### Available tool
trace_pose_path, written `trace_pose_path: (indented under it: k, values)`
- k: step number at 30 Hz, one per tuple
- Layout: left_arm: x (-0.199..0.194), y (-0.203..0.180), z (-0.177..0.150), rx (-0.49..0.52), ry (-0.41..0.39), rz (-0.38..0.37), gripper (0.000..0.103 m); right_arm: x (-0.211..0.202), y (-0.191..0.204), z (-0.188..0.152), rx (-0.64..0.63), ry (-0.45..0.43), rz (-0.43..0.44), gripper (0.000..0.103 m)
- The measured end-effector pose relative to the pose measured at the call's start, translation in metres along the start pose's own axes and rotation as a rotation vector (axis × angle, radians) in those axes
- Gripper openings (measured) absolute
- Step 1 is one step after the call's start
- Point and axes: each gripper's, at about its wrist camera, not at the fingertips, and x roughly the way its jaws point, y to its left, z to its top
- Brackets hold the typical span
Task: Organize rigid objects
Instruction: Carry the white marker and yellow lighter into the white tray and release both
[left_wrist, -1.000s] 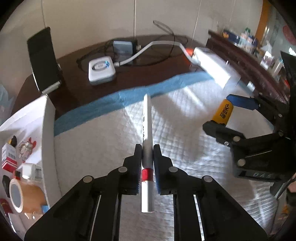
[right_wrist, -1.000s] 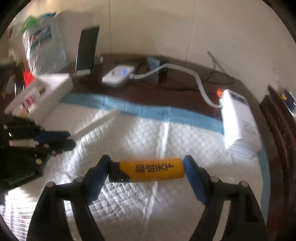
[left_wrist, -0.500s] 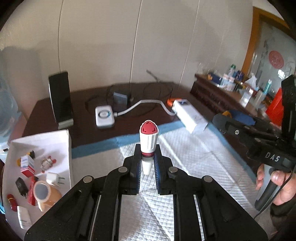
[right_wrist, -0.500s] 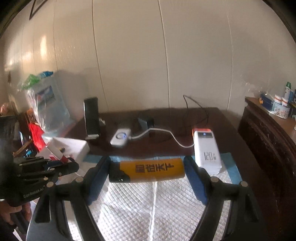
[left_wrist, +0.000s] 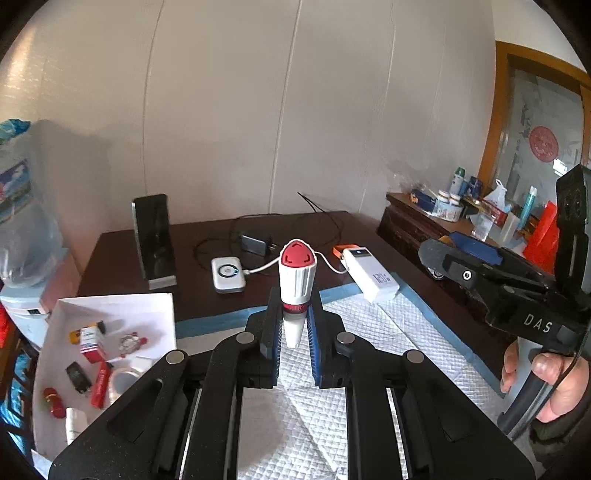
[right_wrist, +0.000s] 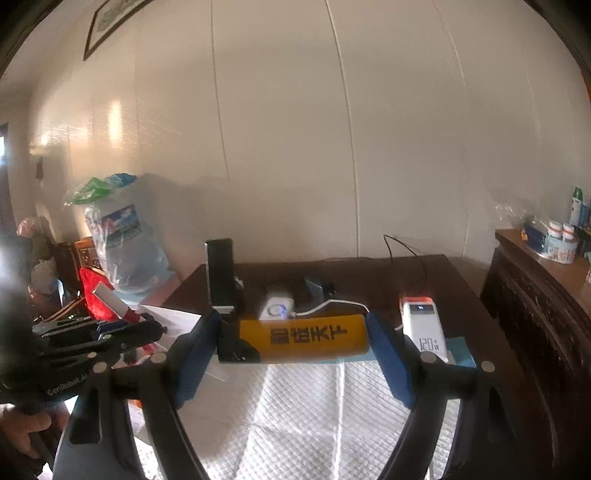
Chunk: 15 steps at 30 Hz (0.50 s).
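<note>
My left gripper (left_wrist: 292, 328) is shut on a white marker pen with a red cap (left_wrist: 296, 284), held above the white quilted mat (left_wrist: 369, 332) with the cap end tilted toward the camera. My right gripper (right_wrist: 293, 341) is shut lengthwise on a yellow lighter with black characters (right_wrist: 301, 341), raised over the mat (right_wrist: 332, 406). The right gripper also shows at the right of the left wrist view (left_wrist: 436, 254). The left gripper with the pen shows at the left of the right wrist view (right_wrist: 147, 326). A white box (left_wrist: 162, 306) at the left holds several small items.
On the dark table (left_wrist: 207, 236) stand a black phone on a stand (left_wrist: 153, 240), a small white device (left_wrist: 228, 274) with a cable, a charger (left_wrist: 255, 243) and a white power bank (left_wrist: 369, 273). A water bottle (right_wrist: 125, 251) stands left; a cluttered cabinet (left_wrist: 413, 221) stands right.
Both grippers have lifted and tilted up from the mat with their objects. The pen now points its red cap toward the camera. The views show the wall and room instead of the mat.
</note>
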Motion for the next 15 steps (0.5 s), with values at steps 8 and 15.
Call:
trace_pose_path:
  k: [8,15]
  values:
    - [-0.035,0.030,-0.009,-0.024,-0.029,0.045,0.011,-0.008,0.035,0.004,-0.022,-0.029,0.027,0.080]
    - [-0.064,0.063,-0.017,-0.046,-0.039,0.090,0.012,-0.008,0.070,0.006,-0.026,-0.046,0.054,0.080]
